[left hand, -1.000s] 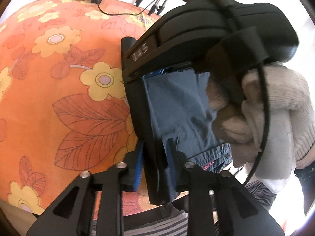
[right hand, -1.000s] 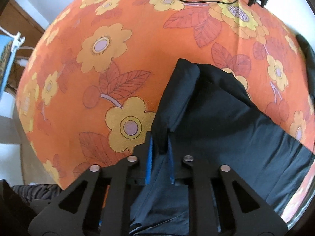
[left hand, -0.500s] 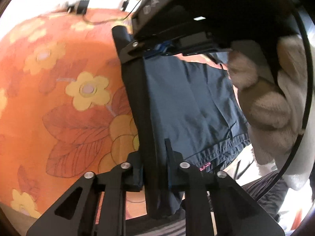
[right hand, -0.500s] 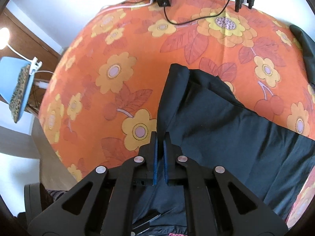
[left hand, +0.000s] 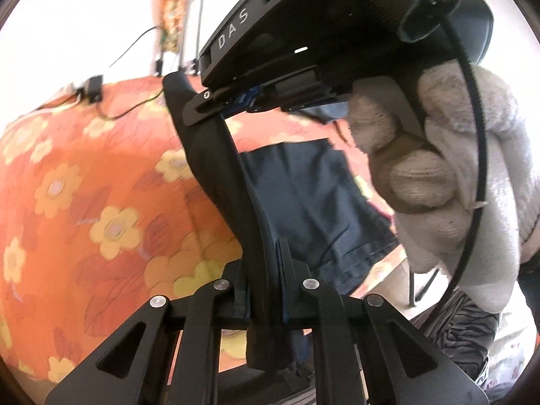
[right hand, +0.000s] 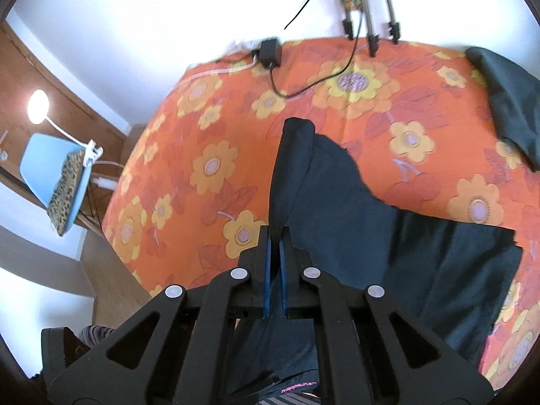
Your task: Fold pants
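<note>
The dark navy pants (right hand: pixel 371 229) hang lifted over the orange flowered bedspread (right hand: pixel 209 135). My right gripper (right hand: pixel 276 253) is shut on a fold of the pants' edge, which stretches taut ahead of it. My left gripper (left hand: pixel 266 270) is shut on the same dark fold of the pants (left hand: pixel 303 195), which runs up to the right gripper (left hand: pixel 246 99) seen above it, held by a white-gloved hand (left hand: pixel 449 168). The rest of the pants drapes down onto the bed.
A black power adapter (right hand: pixel 269 51) with a cable lies at the bed's far edge, beside tripod legs (right hand: pixel 371 17). Another dark garment (right hand: pixel 506 98) lies at the far right. A blue chair (right hand: pixel 57 182) and a lamp stand left of the bed.
Both grippers have risen with the pants' edge, pulling the fabric up off the bed. The right gripper has moved higher above the left.
</note>
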`<action>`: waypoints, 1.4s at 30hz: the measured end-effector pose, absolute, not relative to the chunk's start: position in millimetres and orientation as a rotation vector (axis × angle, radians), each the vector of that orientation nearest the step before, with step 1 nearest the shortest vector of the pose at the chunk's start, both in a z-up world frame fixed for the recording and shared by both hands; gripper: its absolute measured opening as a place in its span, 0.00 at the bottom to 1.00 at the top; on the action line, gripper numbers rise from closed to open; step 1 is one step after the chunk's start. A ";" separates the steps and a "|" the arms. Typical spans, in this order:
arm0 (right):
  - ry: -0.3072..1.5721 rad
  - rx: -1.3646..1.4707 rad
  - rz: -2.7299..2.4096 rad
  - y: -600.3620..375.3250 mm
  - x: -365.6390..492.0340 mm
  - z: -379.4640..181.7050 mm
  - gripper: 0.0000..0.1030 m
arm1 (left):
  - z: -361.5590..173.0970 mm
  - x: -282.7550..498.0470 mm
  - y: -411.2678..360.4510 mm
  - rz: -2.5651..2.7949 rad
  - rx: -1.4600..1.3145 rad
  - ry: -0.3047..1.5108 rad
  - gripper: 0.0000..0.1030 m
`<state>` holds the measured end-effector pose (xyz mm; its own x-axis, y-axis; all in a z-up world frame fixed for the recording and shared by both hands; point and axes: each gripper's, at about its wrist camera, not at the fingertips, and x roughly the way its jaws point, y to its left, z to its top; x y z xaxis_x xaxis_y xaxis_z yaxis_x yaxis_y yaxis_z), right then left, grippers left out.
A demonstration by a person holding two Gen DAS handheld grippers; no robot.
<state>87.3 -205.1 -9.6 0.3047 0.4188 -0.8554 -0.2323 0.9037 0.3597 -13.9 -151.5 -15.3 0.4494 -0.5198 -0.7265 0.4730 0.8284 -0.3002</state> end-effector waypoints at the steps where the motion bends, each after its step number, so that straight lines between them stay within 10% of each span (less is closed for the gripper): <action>1: 1.178 0.187 0.431 -210.3 86.6 -6.4 0.04 | -10.7 -15.6 -155.6 -0.623 -0.052 0.912 0.09; 28: 1.123 0.510 0.190 -449.1 57.6 -67.2 0.04 | -53.8 2.2 -306.9 -0.859 0.043 1.027 0.10; 42: 1.164 0.466 0.177 -472.9 57.6 -105.1 0.04 | -35.4 -35.6 -229.4 -0.907 0.068 1.006 0.26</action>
